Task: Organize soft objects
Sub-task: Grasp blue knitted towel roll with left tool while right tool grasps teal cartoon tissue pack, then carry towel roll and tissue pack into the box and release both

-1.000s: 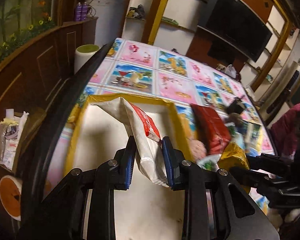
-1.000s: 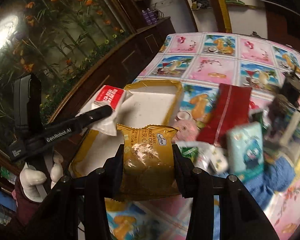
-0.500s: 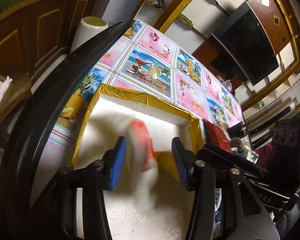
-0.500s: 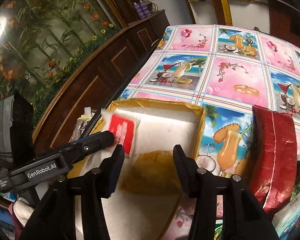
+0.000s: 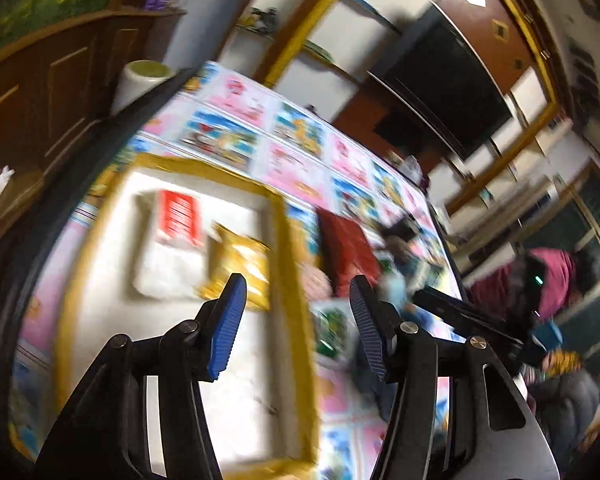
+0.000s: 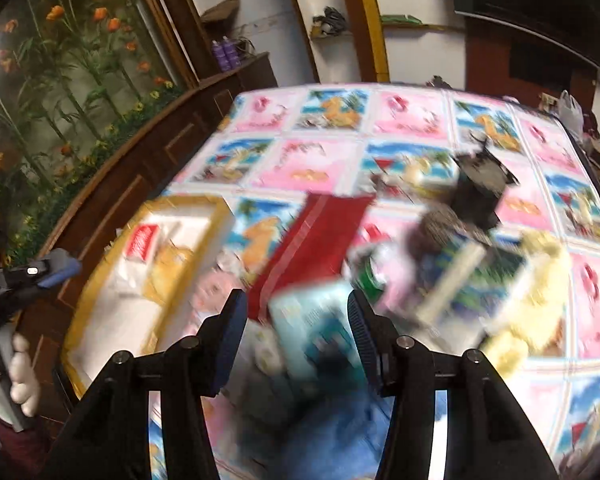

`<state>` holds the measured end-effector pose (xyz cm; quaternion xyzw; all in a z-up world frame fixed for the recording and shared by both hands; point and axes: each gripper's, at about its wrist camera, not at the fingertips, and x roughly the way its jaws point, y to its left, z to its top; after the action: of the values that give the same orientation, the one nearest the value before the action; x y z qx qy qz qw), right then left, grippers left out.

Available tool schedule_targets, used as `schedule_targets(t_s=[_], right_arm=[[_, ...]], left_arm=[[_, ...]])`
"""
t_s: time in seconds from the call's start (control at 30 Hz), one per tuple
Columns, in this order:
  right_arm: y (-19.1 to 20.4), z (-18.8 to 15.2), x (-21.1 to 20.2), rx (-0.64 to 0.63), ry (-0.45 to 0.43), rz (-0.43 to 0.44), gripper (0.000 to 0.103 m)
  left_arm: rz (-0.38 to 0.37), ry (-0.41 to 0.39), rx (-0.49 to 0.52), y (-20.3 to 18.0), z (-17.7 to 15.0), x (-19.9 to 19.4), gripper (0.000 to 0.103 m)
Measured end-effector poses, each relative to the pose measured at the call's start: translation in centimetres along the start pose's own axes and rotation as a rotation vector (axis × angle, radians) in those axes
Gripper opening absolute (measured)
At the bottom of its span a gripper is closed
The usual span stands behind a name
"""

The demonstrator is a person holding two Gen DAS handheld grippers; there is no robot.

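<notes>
A white box with a yellow rim (image 5: pixel 290 248) (image 6: pixel 220 216) stands at the table's left. Inside lie a white packet with a red label (image 5: pixel 172 240) (image 6: pixel 140 244) and a gold snack packet (image 5: pixel 240 268) (image 6: pixel 168 268), side by side. My left gripper (image 5: pixel 298 316) is open and empty above the box's right rim. My right gripper (image 6: pixel 296 320) is open and empty above a pale blue packet (image 6: pixel 320 320) in the blurred pile. A dark red packet (image 5: pixel 348 248) (image 6: pixel 316 240) lies right of the box.
The pile holds a pink soft item (image 6: pixel 212 296), a blue cloth (image 6: pixel 340 420), a yellow plush (image 6: pixel 540 280), a green-and-white packet (image 6: pixel 460 280) and a black object (image 6: pixel 480 188). The colourful tablecloth (image 6: pixel 320 168) stretches behind. A wooden cabinet (image 5: pixel 40 92) and a white cylinder (image 5: pixel 136 80) stand left.
Both grippers opened and dropped their packets into the box. They then pulled back and swung right toward the pile. Both views are now motion-blurred.
</notes>
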<state>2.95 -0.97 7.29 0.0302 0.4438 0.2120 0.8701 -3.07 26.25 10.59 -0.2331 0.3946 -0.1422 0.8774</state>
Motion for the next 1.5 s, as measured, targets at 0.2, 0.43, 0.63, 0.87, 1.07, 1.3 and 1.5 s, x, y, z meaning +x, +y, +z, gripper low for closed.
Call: schedule_targets(t_s=[0.2, 0.43, 0.63, 0.87, 1.07, 1.3, 1.5], right_arm=[[-1.7, -4.4, -0.9, 0.023, 0.028, -0.016, 0.052], [-4.0, -6.0, -0.3, 0.109, 0.018, -0.066, 0.052], [-6.8, -5.1, 1.0, 0.299, -0.008, 0.017, 0.054], [-8.8, -5.7, 1.4, 0.357, 0.011, 0.061, 0.017], [-9.4, -8.2, -1.2, 0.275, 0.021, 0.036, 0.013], [-11.0, -11.1, -3.9, 0.254, 0.063, 0.063, 0.016], [-11.2, -10.5, -4.6, 0.246, 0.005, 0.002, 0.027]], left_arm=[[-0.024, 0.078, 0.152, -6.2, -4.2, 2.0, 0.054], [0.009, 0.139, 0.175, -8.8, -5.9, 5.7, 0.054], [0.042, 0.203, 0.18, -9.9, -7.5, 8.8, 0.054], [0.07, 0.242, 0.217, -10.7, -8.9, 11.4, 0.054], [0.121, 0.238, 0.268, -11.4, -8.9, 13.5, 0.054], [0.163, 0.251, 0.337, -12.0, -9.8, 15.6, 0.025], [0.094, 0.232, 0.29, -11.9, -10.1, 14.0, 0.025]])
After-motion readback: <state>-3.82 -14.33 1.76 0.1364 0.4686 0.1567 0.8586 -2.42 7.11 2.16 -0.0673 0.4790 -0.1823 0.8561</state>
